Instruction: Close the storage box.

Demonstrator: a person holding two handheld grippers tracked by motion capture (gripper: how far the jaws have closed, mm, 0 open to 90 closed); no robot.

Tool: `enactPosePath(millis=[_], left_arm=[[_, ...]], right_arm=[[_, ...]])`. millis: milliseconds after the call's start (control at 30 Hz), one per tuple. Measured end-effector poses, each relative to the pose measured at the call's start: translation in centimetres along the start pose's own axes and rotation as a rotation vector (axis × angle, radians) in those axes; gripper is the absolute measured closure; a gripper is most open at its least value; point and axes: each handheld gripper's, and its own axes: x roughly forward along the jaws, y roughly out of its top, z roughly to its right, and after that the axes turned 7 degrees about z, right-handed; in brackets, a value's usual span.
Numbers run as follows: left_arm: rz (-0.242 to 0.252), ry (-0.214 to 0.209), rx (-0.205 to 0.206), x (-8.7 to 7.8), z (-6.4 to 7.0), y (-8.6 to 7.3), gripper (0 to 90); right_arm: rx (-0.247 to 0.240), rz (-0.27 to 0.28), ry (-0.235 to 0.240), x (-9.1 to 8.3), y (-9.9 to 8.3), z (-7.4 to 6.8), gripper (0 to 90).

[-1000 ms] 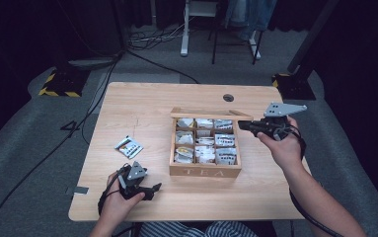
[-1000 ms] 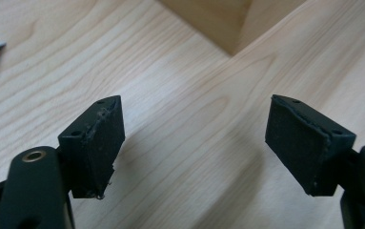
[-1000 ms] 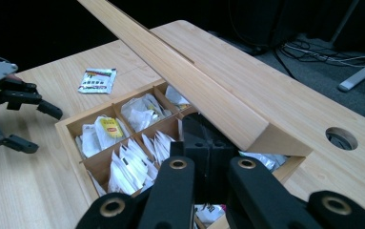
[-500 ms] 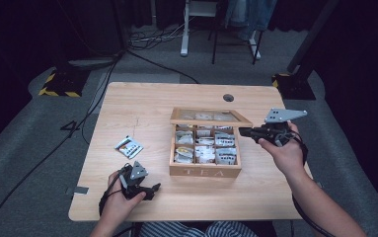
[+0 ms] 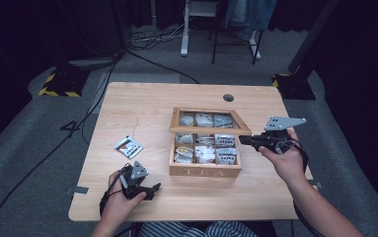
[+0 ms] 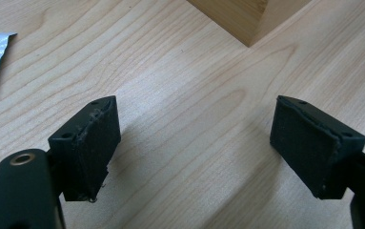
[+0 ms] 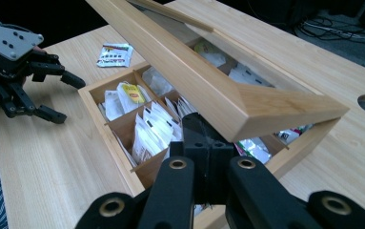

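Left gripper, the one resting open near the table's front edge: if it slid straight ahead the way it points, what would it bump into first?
Probably the wooden tea box: the left gripper points across bare table toward its corner.

high view looks forward and down from above. right gripper view sits close under the hinged lid of the partitioned wooden tea box [image 7: 228, 100]; left gripper view, very near the pale wooden tabletop [image 6: 180, 95], probably shares that box's corner.
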Motion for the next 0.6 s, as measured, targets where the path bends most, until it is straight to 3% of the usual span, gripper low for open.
enactPosePath(millis=[333, 600], left_arm=[[0.001, 0.002, 0.001, 0.0, 0.0, 0.0, 18.0], [0.000, 0.010, 0.006, 0.1, 0.0, 0.1, 17.7]], right_arm=[[0.058, -0.035, -0.010, -0.5, -2.2, 0.4, 90.0], [0.061, -0.058, -0.002, -0.7, -3.4, -0.2, 90.0]])
